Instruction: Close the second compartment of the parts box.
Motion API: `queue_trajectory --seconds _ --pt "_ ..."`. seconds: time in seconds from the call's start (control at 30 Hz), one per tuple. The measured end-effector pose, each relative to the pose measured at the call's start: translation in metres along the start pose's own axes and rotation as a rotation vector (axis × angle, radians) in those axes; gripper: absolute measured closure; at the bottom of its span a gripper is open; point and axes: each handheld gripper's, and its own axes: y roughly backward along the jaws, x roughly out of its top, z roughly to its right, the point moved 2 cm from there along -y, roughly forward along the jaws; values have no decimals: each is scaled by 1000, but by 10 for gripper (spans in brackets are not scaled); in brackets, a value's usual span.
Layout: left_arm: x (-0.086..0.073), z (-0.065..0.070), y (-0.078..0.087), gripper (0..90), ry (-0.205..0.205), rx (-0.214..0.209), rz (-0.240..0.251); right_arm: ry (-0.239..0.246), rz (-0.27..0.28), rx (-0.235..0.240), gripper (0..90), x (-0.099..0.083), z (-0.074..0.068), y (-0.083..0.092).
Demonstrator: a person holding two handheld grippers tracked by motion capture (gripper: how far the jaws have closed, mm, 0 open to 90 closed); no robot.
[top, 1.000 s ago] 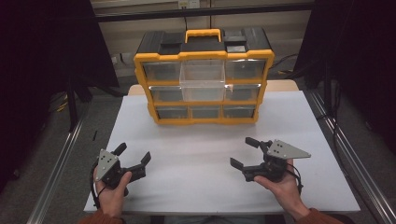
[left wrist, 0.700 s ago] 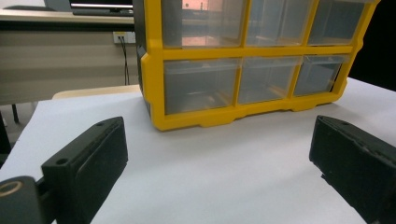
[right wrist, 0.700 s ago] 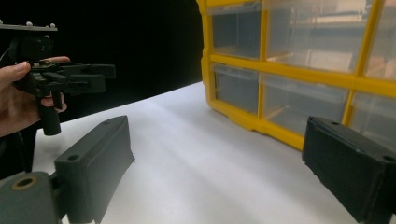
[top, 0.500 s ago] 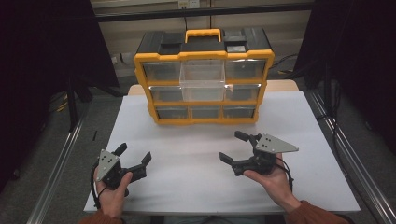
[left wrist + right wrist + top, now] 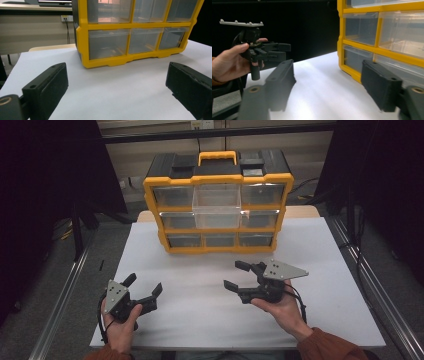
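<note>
Approach to yellow-and-black plastic drawer cabinet point(image 5: 218, 200), back centre of white table point(image 5: 310, 320).
Right claw point(image 5: 239, 275) spread, just closing, empty; left claw point(image 5: 146, 286) spread, empty. Best aimed squarely at protruding clear middle drawer point(image 5: 216, 208).

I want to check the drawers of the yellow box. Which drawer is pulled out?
The top middle drawer. It sticks out forward from the box and hangs over the row below, while the other drawers sit flush in the yellow frame.
</note>
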Motion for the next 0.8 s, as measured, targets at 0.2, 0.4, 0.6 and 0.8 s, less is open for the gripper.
queue_trajectory --seconds 0.2,0.4,0.6,0.8 --pt "0 0 -1 43 5 -24 -6 0 18 -1 395 8 4 -2" --pt "0 0 -2 43 15 -15 1 8 53 -11 507 20 10 -3" --pt "0 -1 -2 43 25 -5 1 7 74 10 593 29 13 -6" --pt "2 -3 -1 43 33 -7 24 22 58 35 685 31 8 -12"
